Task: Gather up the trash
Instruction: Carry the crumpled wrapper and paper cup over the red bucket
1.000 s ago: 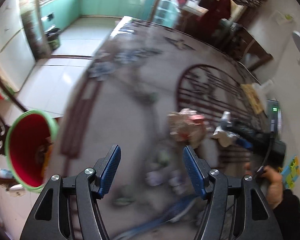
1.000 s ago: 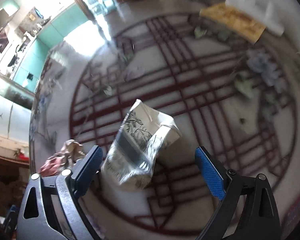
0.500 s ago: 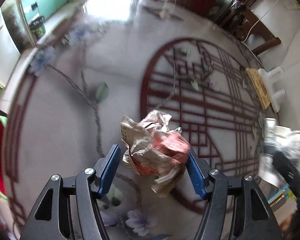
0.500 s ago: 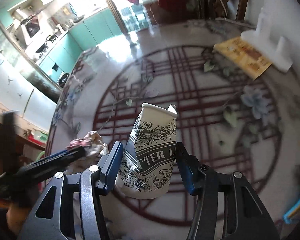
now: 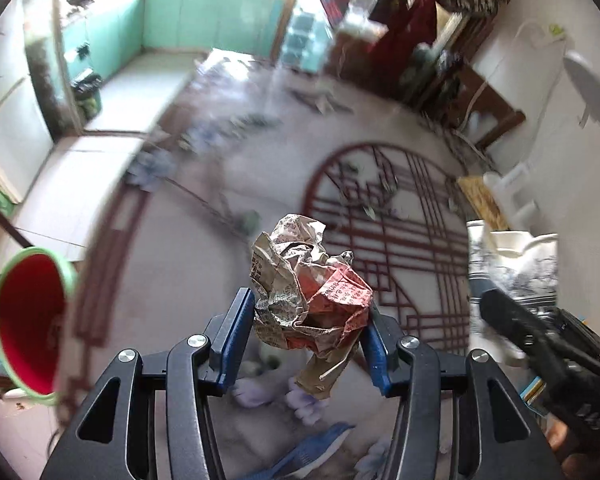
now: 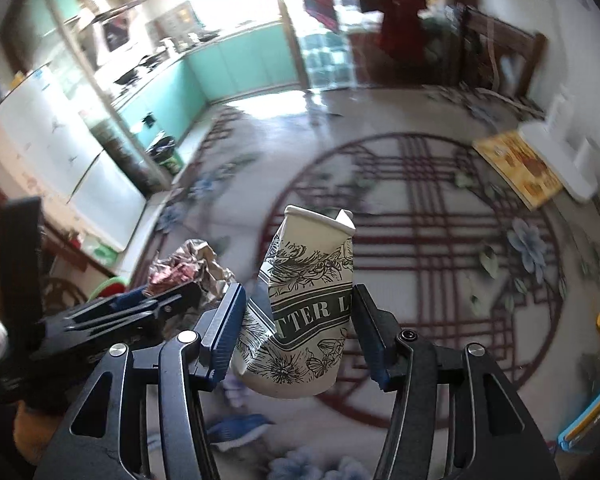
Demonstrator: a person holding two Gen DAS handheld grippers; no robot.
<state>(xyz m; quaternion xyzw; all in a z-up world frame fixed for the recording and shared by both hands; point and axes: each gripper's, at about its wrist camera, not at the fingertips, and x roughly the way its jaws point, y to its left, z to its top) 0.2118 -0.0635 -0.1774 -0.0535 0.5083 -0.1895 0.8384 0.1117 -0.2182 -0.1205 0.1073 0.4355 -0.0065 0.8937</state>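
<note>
Left tool [image 5: 306, 330]: blue pads pressed on either side of a crumpled paper wad [image 5: 310, 296], printed, part red; its jaws have just been closing onto the wad. Wad is held clear above the counter [image 5: 172, 280].

Right tool [image 6: 296, 330]: jaws part closed, clamped on a crushed paper cup [image 6: 304, 312], white with black floral print and a lettered band, rim dented. Cup is held off the surface. From the left wrist view the cup shows at the right edge, with the right tool's dark body below it.

Surface: pale glossy counter with a large dark red circular lattice pattern [image 6: 440, 248] and painted blue flowers and leaves. A yellow printed card [image 6: 518, 168] lies at the far right edge, touching a white plastic piece [image 6: 568, 160] next to the wall.

Room: a red bin with green rim [image 5: 28, 320] sits low at the left, beyond the counter edge. Teal kitchen cabinets [image 6: 236, 64] line the far wall, bright window light above. White tiled floor; a small dark bin [image 5: 86, 90] by the cabinets. Dark wooden furniture [image 6: 496, 64] at upper right. Background blurred.
</note>
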